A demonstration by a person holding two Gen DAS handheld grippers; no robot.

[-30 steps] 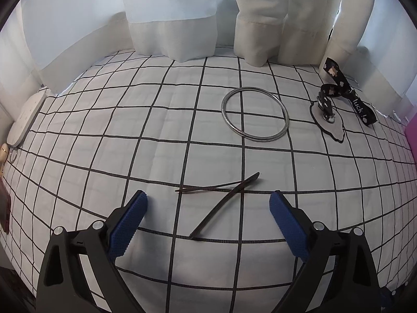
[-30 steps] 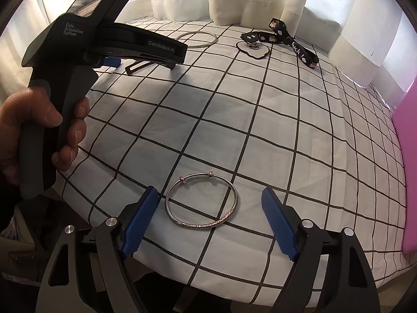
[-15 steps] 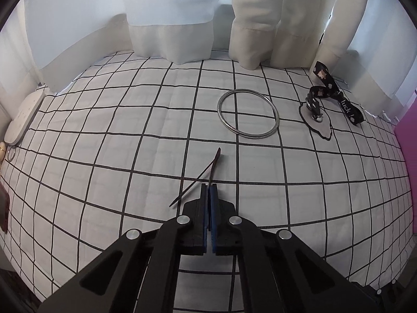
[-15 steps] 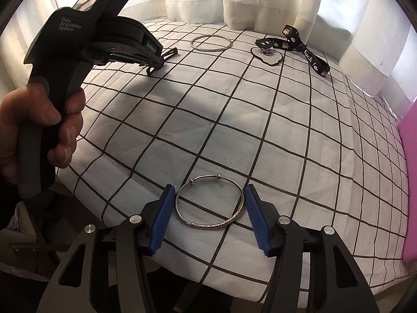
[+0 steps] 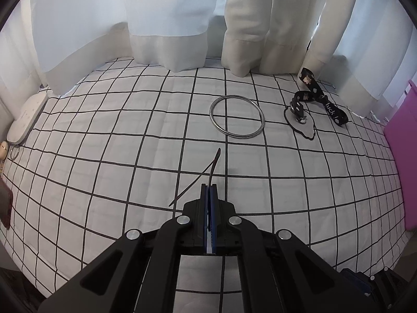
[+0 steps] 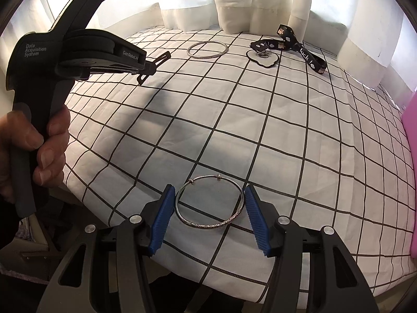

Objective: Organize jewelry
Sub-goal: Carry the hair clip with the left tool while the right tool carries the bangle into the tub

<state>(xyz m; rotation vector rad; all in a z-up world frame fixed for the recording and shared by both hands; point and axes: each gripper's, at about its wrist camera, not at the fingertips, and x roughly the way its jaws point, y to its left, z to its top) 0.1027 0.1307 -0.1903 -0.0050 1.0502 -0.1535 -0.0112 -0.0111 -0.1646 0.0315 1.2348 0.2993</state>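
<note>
My left gripper (image 5: pixel 209 190) is shut on a thin dark hairpin (image 5: pixel 212 165), whose two prongs stick out ahead of the pads above the checked bedsheet (image 5: pixel 104 143). The right wrist view shows the same hairpin (image 6: pixel 161 58) raised in that gripper, which a hand (image 6: pixel 49 143) holds. My right gripper (image 6: pixel 209 191) is shut on a silver bangle (image 6: pixel 208 225) near the bed's front edge, one blue pad against each side. A larger silver ring (image 5: pixel 236 120) lies flat farther back.
A black lanyard (image 5: pixel 323 99) with a flat charm (image 5: pixel 299 124) lies at the back right. White curtains (image 5: pixel 169 26) hang onto the far edge. A pink object (image 5: pixel 401 143) stands at the right, and a white device (image 5: pixel 26 114) at the left edge.
My left jaws closed on the hairpin and lifted it off the sheet. My right jaws narrowed until the pads met the bangle.
</note>
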